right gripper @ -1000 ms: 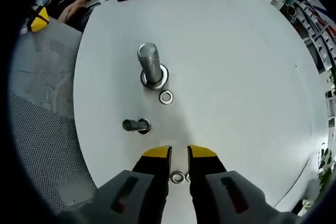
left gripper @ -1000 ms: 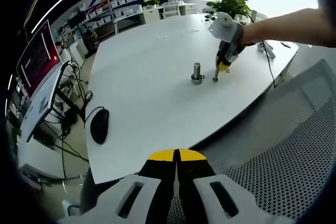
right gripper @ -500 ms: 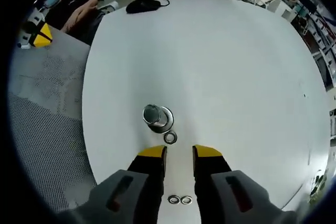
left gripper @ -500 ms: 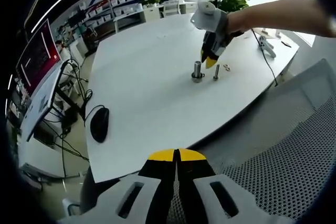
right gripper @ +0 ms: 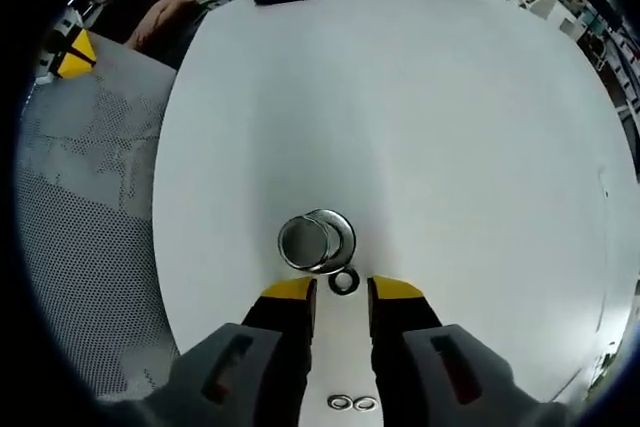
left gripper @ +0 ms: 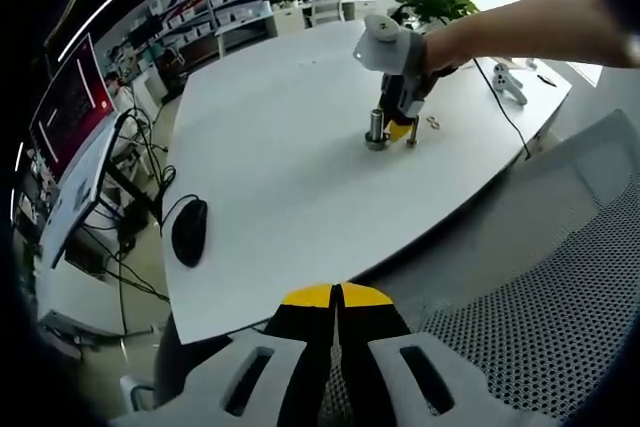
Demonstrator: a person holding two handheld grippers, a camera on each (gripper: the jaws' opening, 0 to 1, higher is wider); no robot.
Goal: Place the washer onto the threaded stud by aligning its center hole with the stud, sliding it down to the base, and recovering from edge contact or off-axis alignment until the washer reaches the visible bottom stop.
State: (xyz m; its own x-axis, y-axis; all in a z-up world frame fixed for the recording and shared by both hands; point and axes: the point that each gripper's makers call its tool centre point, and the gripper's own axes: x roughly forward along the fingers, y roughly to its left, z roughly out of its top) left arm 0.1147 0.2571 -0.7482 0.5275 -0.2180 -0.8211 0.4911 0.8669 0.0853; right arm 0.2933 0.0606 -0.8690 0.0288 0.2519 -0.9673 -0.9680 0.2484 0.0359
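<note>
one washer (right gripper: 344, 282), a small dull metal ring, lies flat on the smooth white table (right gripper: 430, 127), touching the base flange of the one threaded stud (right gripper: 305, 239), a stubby steel cylinder standing upright. two more little rings (right gripper: 347, 403) sit side by side lower down between my jaws. my right gripper (right gripper: 339, 293) is narrowly parted, holding nothing, its yellow tips just beside the washer. my left gripper (left gripper: 335, 297) is pressed closed, hanging off the table edge over grey mesh. one black mouse (left gripper: 189, 234) lies well apart.
</note>
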